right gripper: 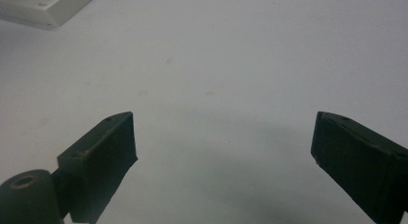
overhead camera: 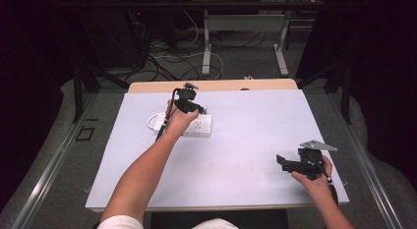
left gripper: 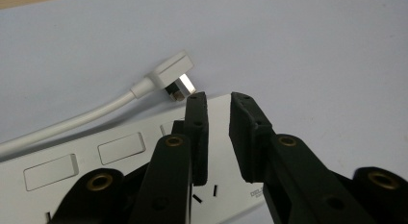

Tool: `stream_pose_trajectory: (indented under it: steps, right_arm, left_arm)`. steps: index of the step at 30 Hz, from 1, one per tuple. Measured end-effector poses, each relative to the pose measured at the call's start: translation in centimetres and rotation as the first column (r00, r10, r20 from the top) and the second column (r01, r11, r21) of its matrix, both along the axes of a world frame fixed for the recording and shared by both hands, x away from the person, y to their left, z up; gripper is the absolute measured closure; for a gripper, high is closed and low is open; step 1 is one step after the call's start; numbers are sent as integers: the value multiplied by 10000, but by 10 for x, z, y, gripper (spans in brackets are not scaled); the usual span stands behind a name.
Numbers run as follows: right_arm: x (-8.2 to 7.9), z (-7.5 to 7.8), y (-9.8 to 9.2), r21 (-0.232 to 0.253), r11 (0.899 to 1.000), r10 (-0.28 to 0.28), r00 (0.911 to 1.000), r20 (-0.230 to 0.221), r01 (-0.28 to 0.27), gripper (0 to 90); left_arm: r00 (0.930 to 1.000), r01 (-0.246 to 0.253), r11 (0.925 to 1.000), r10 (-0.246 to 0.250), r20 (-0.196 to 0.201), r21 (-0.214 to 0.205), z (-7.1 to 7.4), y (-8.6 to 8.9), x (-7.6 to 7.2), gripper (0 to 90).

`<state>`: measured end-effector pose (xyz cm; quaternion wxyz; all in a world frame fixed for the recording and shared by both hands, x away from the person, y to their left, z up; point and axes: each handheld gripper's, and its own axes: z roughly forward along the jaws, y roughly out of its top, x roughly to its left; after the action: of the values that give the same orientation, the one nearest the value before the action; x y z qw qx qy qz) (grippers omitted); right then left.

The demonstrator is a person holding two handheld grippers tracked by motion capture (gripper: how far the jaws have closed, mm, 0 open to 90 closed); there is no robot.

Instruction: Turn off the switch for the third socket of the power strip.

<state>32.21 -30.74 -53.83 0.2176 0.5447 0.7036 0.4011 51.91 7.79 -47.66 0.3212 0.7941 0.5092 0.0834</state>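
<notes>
A white power strip [overhead camera: 200, 126] lies on the white table mat [overhead camera: 246, 121] at the back left. Its white cable [left gripper: 86, 116] ends in a flat white plug [left gripper: 175, 70] with bare metal prongs, lying on the mat just beyond the strip. My left gripper [overhead camera: 195, 111] hovers over the strip's top face [left gripper: 120, 152]; its jaws stand a narrow gap apart with nothing between them [left gripper: 216, 96]. My right gripper [overhead camera: 281, 160] sits at the front right, jaws wide open over bare mat [right gripper: 223, 132]. A corner of the strip [right gripper: 43, 10] lies far off.
The wooden table edge [overhead camera: 211, 85] runs behind the mat. A coil of the strip's cable [overhead camera: 152, 122] lies left of the strip. Beyond the table, the floor holds loose cables [overhead camera: 182, 59] and the legs of another table [overhead camera: 206, 47].
</notes>
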Motion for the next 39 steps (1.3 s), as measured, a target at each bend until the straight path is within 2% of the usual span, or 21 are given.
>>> stream_pose_trajectory:
  steps: [9,19,25,30,31,32,34,39]
  right_arm:
    - [0,1,0,57,10000,-42,10000,18,42,78]
    - [-1,1,1,97,9999,-84,10000,-1,84,78]
    - [-1,1,0,31,10000,-36,10000,59,36,78]
    - [-1,1,0,30,10000,-36,10000,62,35,78]
    - [-1,1,0,27,10000,-37,10000,61,37,79]
    - [-1,1,0,27,10000,-33,10000,62,33,78]
    - [-1,1,0,-11,10000,-13,10000,94,13,78]
    - [-1,1,0,-25,10000,-7,9999,110,8,78]
  left_arm:
    - [9994,239,9992,-232,243,-322,11,1,-9,703]
    - [9976,549,9976,-530,439,-413,22,0,-21,649]
    - [9966,672,9966,-647,519,-476,25,0,-28,608]
    - [9931,895,9950,-857,803,-449,27,1,-33,573]
    - [9940,808,9952,-764,780,-544,27,1,-35,565]
    - [9925,947,9945,-908,823,-455,28,2,-35,561]
    - [9930,986,9935,-946,708,-561,28,3,-37,546]
    - [9925,965,9930,-909,812,-681,30,5,-42,512]
